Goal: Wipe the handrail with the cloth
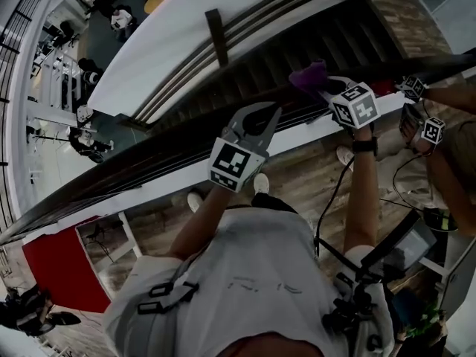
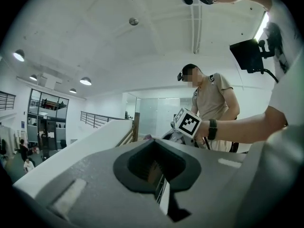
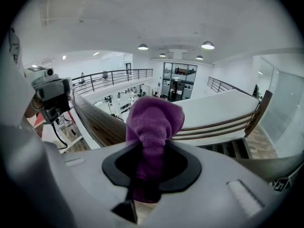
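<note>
Cloth (image 1: 309,76), purple and bunched, is clenched in the right tongs (image 1: 327,89) at the wooden handrail (image 1: 111,171), upper right, evidently positioned for wiping. Left tongs (image 1: 256,116) are released and empty over the rail, centre frame, apparently idle.

Purple terry cloth (image 3: 153,122), bunched into an upright wad, lower part pinched in the right gripper (image 3: 151,151). Dark brown wooden handrail (image 1: 134,162), long and smooth, slanting lower left to upper right in head view; cloth at its right stretch, contact unclear.
</note>
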{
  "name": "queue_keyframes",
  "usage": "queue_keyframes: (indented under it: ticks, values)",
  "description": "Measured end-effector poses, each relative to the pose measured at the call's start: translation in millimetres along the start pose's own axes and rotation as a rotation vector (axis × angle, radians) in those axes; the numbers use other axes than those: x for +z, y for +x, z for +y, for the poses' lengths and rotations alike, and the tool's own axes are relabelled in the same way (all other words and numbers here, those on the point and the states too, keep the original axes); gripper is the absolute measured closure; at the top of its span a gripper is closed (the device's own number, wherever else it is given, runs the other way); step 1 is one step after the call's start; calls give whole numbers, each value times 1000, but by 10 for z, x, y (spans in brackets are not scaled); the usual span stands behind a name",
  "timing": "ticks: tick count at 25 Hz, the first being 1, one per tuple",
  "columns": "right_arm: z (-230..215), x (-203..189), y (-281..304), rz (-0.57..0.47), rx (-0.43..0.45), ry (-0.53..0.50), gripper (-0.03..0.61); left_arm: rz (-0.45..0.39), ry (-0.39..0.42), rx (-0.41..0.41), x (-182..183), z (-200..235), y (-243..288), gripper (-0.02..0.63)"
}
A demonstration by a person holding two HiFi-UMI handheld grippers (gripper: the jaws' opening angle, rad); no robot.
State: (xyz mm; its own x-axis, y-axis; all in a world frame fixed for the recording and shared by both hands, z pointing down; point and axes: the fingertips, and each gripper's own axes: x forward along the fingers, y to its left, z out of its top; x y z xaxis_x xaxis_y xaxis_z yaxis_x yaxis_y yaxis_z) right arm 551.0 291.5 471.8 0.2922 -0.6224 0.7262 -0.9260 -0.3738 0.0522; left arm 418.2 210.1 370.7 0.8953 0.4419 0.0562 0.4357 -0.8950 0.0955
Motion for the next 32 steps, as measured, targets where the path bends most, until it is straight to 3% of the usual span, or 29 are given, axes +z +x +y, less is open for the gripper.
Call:
queue_keyframes:
  ticks: [7, 15, 18, 21, 23, 25, 32]
  values:
    - [-678, -266, -262, -17, -118, 89, 485, -7, -1, -34, 44, -264, 227, 615]
    - [-1540, -600, -573, -24, -347, 185, 485, 3, -21, 45, -3, -132, 73, 615]
    - [-1697, -660, -609, 14, -402, 167, 485, 3, -27, 84, -31, -64, -76, 615]
    - [-1712, -706, -659, 104, -489, 85, 486, 10, -26, 118, -53, 1, -305, 615]
    - [-1550, -611, -573, 143, -495, 15, 485, 10, -30, 157, -58, 125, -538, 615]
    - [-1147, -345, -335, 110, -407, -18, 485, 2, -35, 220, -56, 317, -846, 615]
    - [1257, 988, 576, -102, -36, -211, 479, -3, -50, 519, -82, 1108, -2360, 615]
